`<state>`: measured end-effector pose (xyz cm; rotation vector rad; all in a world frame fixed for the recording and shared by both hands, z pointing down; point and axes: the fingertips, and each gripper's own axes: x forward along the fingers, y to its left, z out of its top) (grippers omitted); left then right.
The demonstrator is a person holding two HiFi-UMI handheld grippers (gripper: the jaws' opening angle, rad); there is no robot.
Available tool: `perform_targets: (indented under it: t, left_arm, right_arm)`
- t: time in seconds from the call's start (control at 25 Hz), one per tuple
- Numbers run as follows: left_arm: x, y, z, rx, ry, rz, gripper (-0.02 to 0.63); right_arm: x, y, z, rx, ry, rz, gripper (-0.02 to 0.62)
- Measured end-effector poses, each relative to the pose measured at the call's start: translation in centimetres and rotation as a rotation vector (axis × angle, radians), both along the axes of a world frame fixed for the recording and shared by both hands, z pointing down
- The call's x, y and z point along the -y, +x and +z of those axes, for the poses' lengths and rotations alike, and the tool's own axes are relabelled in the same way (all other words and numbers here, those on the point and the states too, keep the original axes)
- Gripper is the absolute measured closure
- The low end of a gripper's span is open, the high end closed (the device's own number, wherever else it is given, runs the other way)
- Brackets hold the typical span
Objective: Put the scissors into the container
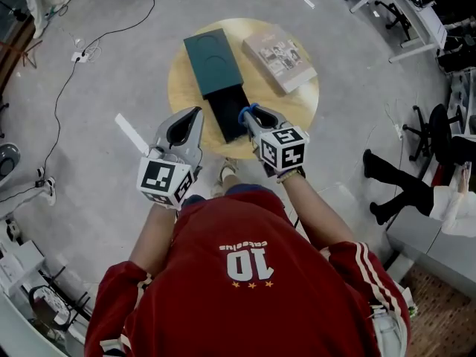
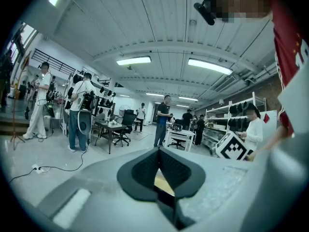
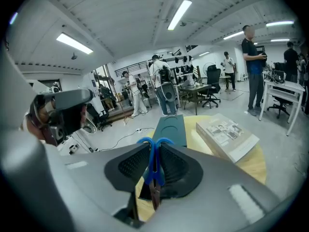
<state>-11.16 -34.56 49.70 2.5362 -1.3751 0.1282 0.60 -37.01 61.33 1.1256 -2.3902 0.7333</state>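
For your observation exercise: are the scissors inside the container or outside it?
Outside. The right hand-held gripper is shut on the blue-handled scissors, near the dark green container, not in it.

1. A large open lab or workshop hall is shown, not a home.
2. A bare grey concrete floor [image 1: 97, 125] is seen in the head view, with loose cables [image 1: 59, 103] and a power strip [image 1: 78, 55] laid across it.
3. A high white ceiling [image 2: 159, 28] fitted with long strip lights [image 2: 133, 60] is seen in the left gripper view.
4. Work desks [image 2: 108, 126] and wheeled office chairs [image 2: 126, 123] are spread about the open room.
5. Open shelving racks [image 2: 231, 117], stocked with dark gear, are lined along one wall.
6. Several standing people [image 2: 163, 120] are seen among the desks, and bulky equipment [image 2: 86, 101] is worn by one of them.
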Motion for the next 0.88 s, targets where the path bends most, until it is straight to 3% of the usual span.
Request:
perform_targets:
  t: [0.48, 0.88]
  left_arm:
    - [1.1, -0.4, 0.3, 0.026, -0.021, -0.009, 0.603]
    - [2.3, -1.2, 0.8, 0.039, -0.045, -0.033, 0.603]
  right_arm:
    - [3.1, -2.4, 7.1, -0.069, -0.067, -0.047, 0.522]
    - [5.5, -4.2, 10.4, -0.069, -0.120, -0.063, 0.521]
